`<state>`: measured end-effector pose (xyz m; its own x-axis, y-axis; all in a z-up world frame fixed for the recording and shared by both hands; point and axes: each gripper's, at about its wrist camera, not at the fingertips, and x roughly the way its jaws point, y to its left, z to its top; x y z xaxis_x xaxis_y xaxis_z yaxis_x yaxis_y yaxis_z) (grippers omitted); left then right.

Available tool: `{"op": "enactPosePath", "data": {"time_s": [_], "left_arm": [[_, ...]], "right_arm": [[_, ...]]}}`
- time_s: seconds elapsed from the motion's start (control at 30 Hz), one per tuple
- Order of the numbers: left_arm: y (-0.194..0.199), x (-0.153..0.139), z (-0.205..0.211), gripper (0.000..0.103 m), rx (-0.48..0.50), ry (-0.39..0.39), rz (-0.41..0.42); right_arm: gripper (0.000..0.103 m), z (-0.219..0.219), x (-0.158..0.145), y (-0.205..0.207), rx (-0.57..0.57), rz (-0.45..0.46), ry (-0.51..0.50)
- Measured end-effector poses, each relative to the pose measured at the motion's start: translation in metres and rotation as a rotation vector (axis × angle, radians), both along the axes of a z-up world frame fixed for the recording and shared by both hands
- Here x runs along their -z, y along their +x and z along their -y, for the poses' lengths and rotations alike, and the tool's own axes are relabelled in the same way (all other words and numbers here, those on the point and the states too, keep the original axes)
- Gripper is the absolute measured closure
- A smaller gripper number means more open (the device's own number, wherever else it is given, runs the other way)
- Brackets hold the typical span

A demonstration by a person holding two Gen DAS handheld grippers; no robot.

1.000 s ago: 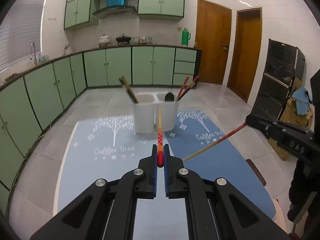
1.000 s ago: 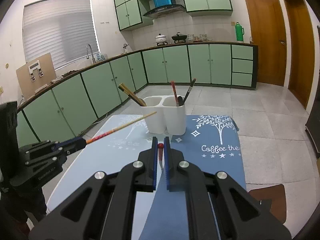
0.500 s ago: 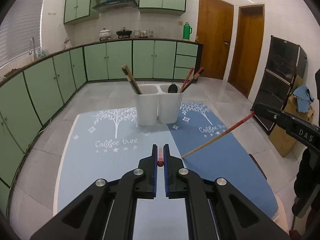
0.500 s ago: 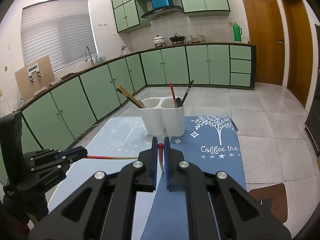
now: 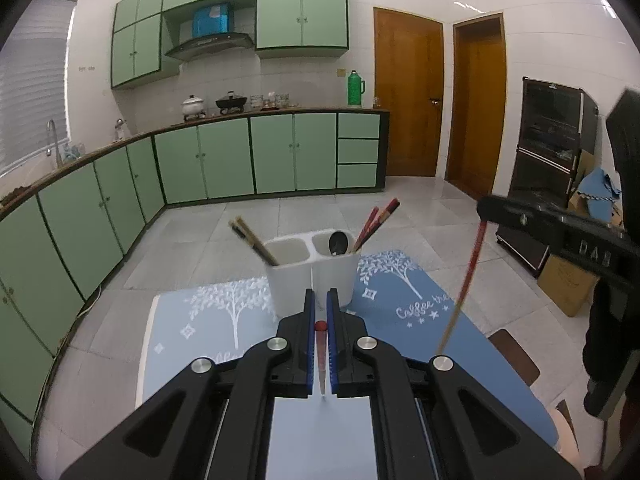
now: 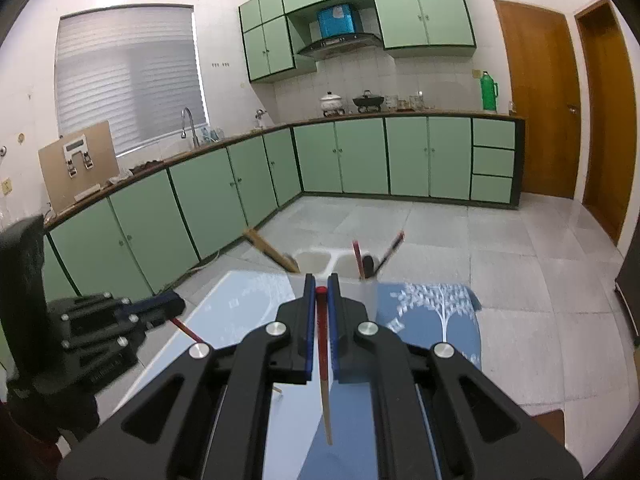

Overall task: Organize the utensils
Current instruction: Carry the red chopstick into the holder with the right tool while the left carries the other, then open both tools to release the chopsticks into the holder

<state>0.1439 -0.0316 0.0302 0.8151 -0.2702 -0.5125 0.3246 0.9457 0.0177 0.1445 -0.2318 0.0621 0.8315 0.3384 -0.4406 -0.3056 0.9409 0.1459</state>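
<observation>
A two-tone blue cloth (image 5: 400, 320) printed with white trees covers the counter (image 5: 146, 356). On the cloth, toward its far edge, stands a white two-compartment utensil holder (image 5: 292, 284).

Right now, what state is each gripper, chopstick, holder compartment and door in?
Left gripper: shut on a red-tipped chopstick, hanging tip down.
Right gripper: shut on a second chopstick, tip down.
Utensil holder: upright on the blue mat.
Left compartment: brown chopsticks, leaning left.
Right compartment: black spoon, red chopsticks.
Near door: closed.
</observation>
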Motion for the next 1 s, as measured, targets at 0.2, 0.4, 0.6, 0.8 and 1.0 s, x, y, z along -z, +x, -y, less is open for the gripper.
{"op": "enactPosePath", "data": {"time_s": [0.2, 0.4, 0.6, 0.8, 1.0], "left_arm": [[0.017, -0.019, 0.005, 0.098, 0.013, -0.01, 0.034], [0.035, -0.053, 0.004, 0.098, 0.0, -0.037, 0.109], [0.062, -0.092, 0.004, 0.098, -0.008, -0.072, 0.195], [0.107, -0.093, 0.009, 0.098, -0.033, -0.078, 0.207], [0.151, -0.059, 0.013, 0.098, -0.056, -0.087, 0.169]], "right_arm": [[0.098, 0.001, -0.027, 0.028, -0.01, 0.035, 0.024], [0.098, 0.002, -0.056, 0.064, -0.011, 0.071, 0.047], [0.098, 0.001, -0.087, 0.107, 0.001, 0.121, 0.079], [0.098, -0.005, -0.096, 0.148, 0.023, 0.171, 0.063], [0.098, -0.013, -0.064, 0.188, 0.045, 0.134, 0.001]]}}
